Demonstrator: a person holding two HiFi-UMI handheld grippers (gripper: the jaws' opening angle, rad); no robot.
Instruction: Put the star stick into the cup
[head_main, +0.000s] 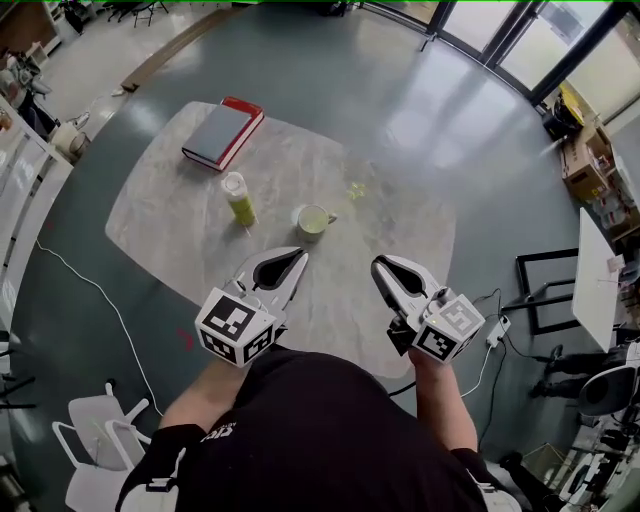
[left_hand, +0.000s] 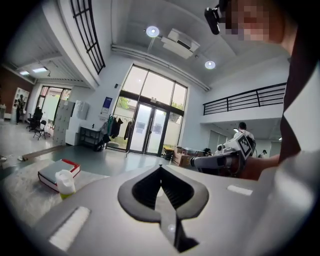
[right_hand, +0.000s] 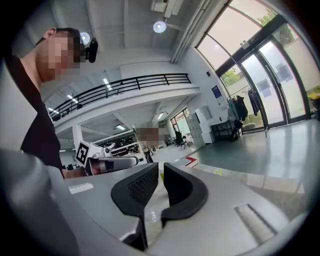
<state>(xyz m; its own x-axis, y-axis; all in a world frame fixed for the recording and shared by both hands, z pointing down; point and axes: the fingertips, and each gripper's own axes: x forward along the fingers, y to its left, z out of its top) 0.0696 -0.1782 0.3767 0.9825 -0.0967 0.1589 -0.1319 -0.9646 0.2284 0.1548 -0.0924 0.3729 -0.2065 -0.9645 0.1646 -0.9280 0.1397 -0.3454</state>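
A pale green cup (head_main: 313, 222) stands near the middle of the marble table (head_main: 170, 215). The yellow star stick (head_main: 355, 188) lies flat on the tabletop a little beyond and right of the cup; in the right gripper view it is a small yellow shape (right_hand: 218, 172). My left gripper (head_main: 298, 257) hovers over the table's near edge, just short of the cup, with its jaws shut and empty (left_hand: 160, 167). My right gripper (head_main: 381, 266) is beside it to the right, jaws nearly together with a thin gap and nothing between them (right_hand: 161, 169).
A yellow-green bottle with a white cap (head_main: 238, 197) stands left of the cup. A grey book with a red edge (head_main: 222, 132) lies at the table's far left. A white chair (head_main: 95, 440) and cables are on the floor around the table.
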